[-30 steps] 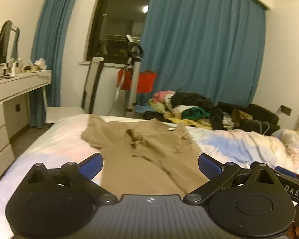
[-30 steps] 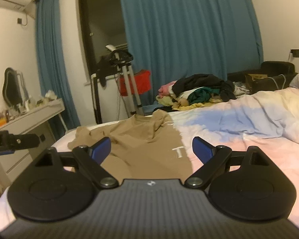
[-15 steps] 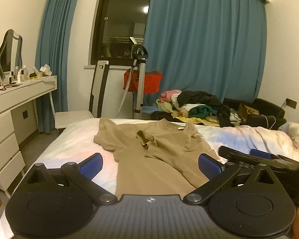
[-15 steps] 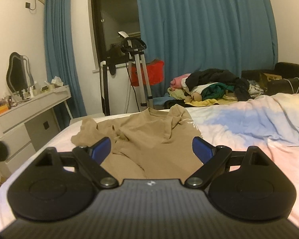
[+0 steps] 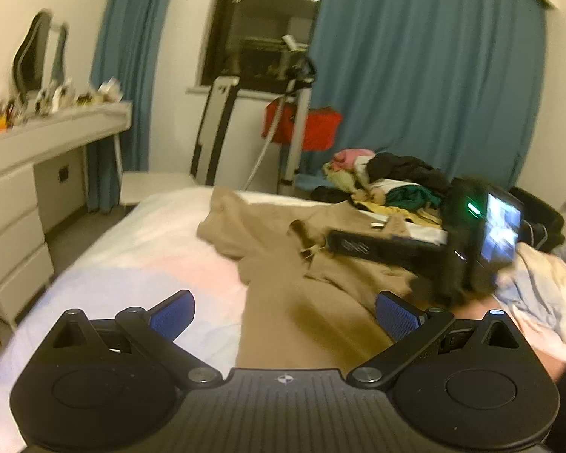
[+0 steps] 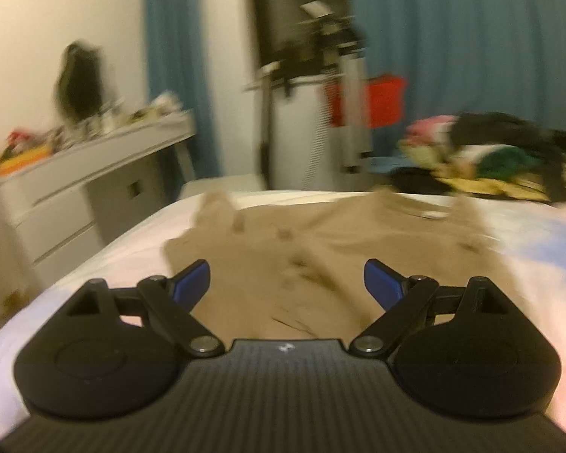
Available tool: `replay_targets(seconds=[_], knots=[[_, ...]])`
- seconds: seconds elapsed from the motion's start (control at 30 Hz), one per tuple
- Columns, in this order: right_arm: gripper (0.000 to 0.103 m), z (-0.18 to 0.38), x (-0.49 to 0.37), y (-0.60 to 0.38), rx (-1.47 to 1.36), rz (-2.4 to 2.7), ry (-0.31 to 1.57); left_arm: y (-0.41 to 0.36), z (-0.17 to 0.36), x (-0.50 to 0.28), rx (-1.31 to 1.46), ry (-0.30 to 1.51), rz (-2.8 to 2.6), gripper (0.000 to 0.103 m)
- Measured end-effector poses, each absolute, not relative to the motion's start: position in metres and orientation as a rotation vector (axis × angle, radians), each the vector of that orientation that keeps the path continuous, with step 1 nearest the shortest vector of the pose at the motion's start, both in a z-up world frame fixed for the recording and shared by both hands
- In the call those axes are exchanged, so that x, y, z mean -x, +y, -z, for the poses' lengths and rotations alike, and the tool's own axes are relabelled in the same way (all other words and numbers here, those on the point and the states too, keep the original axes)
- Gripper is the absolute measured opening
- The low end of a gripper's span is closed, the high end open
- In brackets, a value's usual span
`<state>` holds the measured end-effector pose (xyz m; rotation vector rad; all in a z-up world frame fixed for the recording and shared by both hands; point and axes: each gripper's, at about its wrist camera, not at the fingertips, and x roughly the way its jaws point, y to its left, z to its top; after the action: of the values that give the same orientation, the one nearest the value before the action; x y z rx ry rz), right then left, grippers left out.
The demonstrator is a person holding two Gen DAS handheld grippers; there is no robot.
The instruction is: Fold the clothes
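I am holding my left tongs [image 5: 283, 311] and my right tongs [image 6: 286, 281] released and empty above the near end of the bed [image 5: 139, 264], blue pads spread wide on both. Just beyond them a tan shirt [image 5: 302, 290] is lying crumpled on the pale pink and blue bedding, one sleeve trailing toward the bed's far left edge. In the left view my right tongs' body [image 5: 468, 241] is hovering over the shirt's right side, its small screen glowing. Further off, a heap of mixed clothes [image 5: 392, 185] is sitting past the bed's far edge. A white dresser surface [image 5: 56, 128] with clutter and a mirror is standing along the left wall, and blue curtains [image 5: 434, 75] are framing a dark window [image 5: 268, 26]. The right view is smearing with motion blur, so the shirt's folds and the dresser's items are hard to make out.
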<state>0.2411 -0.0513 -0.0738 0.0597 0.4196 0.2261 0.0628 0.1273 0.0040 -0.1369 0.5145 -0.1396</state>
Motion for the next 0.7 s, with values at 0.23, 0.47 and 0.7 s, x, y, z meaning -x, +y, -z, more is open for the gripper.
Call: replay_targets(seconds=[0.23, 0.47, 0.7], knots=[[0.09, 0.095, -0.332, 0.04, 0.022, -0.453, 0.494, 0.168, 0.021, -0.094, 0.266, 0.556, 0.012, 0.103], [0.076, 0.131, -0.391, 0.089, 0.099, -0.428, 0.585, 0.194, 0.04, -0.113, 0.421, 0.569, 0.0, 0.103], [0.006, 0.106, -0.381, 0.066, 0.13, -0.346, 0.453, 0.193, 0.054, -0.122, 0.426, 0.597, -0.016, 0.103]])
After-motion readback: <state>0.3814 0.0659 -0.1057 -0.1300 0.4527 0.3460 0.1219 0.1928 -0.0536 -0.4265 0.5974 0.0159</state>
